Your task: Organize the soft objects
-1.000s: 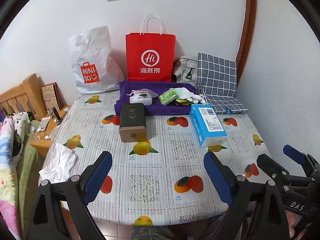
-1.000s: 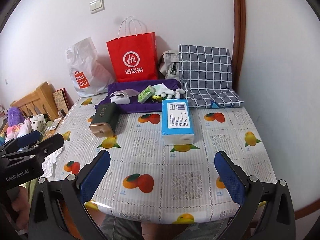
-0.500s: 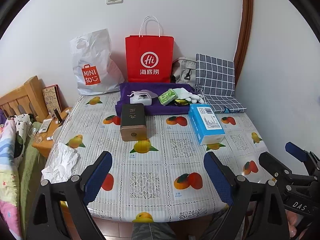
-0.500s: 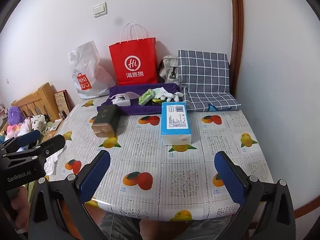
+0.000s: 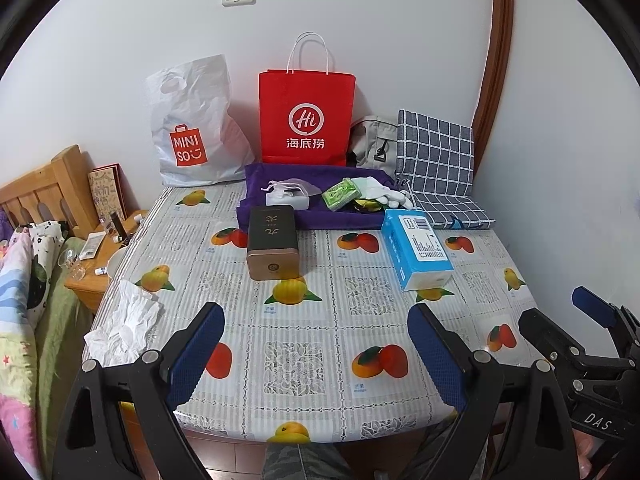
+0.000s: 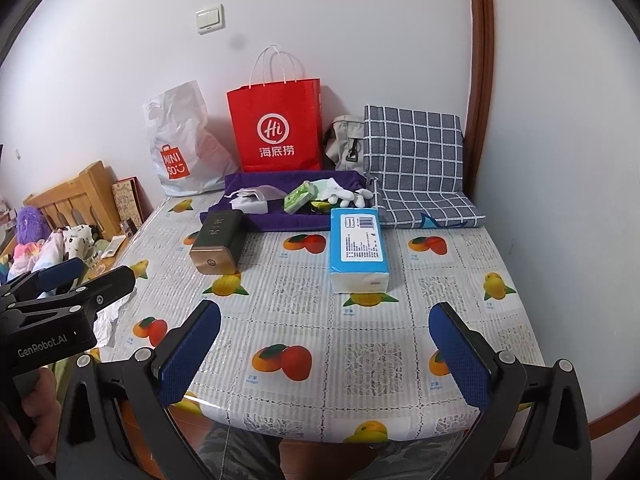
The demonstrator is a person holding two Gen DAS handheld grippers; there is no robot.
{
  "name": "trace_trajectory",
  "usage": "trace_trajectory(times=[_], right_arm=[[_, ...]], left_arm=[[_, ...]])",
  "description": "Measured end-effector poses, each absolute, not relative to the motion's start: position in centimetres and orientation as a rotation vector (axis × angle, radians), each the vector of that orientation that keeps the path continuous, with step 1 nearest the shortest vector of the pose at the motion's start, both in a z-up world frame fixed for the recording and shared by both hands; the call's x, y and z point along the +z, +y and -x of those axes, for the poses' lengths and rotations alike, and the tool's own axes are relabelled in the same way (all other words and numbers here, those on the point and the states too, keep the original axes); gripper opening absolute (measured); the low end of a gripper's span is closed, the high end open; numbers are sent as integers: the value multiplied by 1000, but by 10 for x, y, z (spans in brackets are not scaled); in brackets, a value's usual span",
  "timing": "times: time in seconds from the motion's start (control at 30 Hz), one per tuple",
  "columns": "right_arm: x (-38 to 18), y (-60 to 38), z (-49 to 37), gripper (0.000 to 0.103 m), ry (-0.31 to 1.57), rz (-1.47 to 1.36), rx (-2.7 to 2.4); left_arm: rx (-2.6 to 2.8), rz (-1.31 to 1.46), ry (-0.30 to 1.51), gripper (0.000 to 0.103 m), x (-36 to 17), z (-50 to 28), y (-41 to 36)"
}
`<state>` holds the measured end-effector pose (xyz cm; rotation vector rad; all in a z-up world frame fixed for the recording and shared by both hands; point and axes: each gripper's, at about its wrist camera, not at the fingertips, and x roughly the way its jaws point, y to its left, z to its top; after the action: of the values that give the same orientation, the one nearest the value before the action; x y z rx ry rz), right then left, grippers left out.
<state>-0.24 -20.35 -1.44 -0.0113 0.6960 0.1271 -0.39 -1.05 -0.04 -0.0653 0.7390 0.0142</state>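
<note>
Both grippers, left (image 5: 316, 354) and right (image 6: 326, 354), wide apart and empty above the table (image 5: 304, 360); crumpled tissue (image 5: 122, 330), gloves (image 5: 384, 196) and tissue pack (image 5: 416, 250) lying scattered, sorting apparently unfinished.

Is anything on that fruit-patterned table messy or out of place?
Yes, two things. A crumpled white tissue lies loose at the table's left edge, apart from everything else. White gloves sprawl over the purple cloth at the back, among small packets. The blue tissue pack and dark tin lie neatly.
</note>
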Motion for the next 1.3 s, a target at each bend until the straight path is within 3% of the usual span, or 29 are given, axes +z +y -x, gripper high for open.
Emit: trace_trajectory(times=[1.3], right_arm=[[-14, -204, 4, 102, 695, 10, 129]], left_arm=[[15, 70, 736, 93, -1, 6, -13]])
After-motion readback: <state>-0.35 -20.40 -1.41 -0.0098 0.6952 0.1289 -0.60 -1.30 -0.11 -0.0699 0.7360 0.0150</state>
